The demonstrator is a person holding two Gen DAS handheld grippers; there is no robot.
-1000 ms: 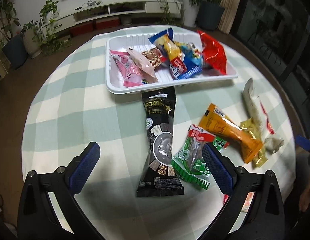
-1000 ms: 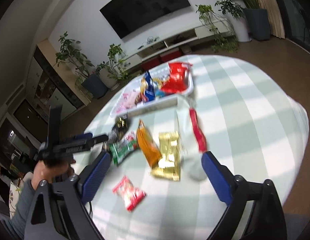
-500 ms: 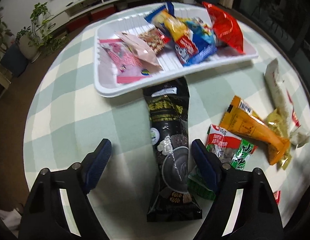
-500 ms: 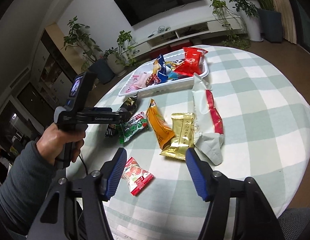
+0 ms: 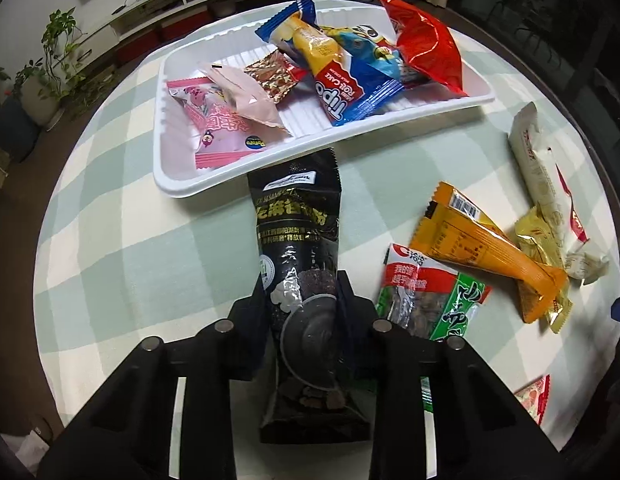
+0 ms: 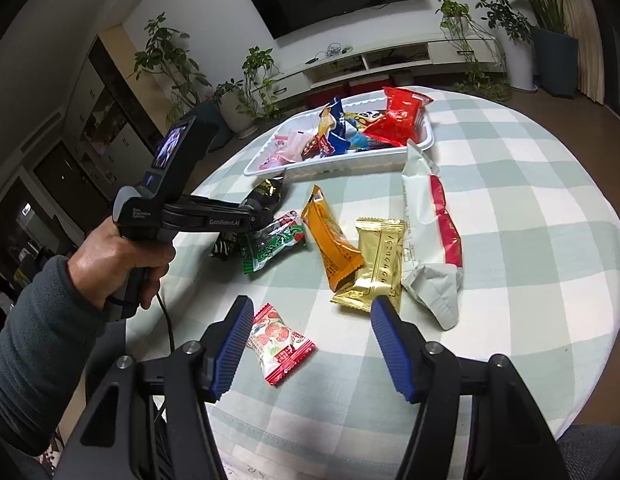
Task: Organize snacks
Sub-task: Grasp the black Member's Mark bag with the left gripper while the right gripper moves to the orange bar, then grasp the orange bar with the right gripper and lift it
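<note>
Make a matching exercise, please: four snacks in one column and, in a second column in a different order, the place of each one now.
Snacks:
1. black packet
2. red bag
3. small red strawberry candy
4. orange packet

Places:
A. inside the white tray
B. on the cloth, between the green packet and the gold packet
C. pinched in the left tool, which has just been closing on it
D. on the cloth just ahead of the open right tool

Pairs: 1-C, 2-A, 3-D, 4-B
</note>
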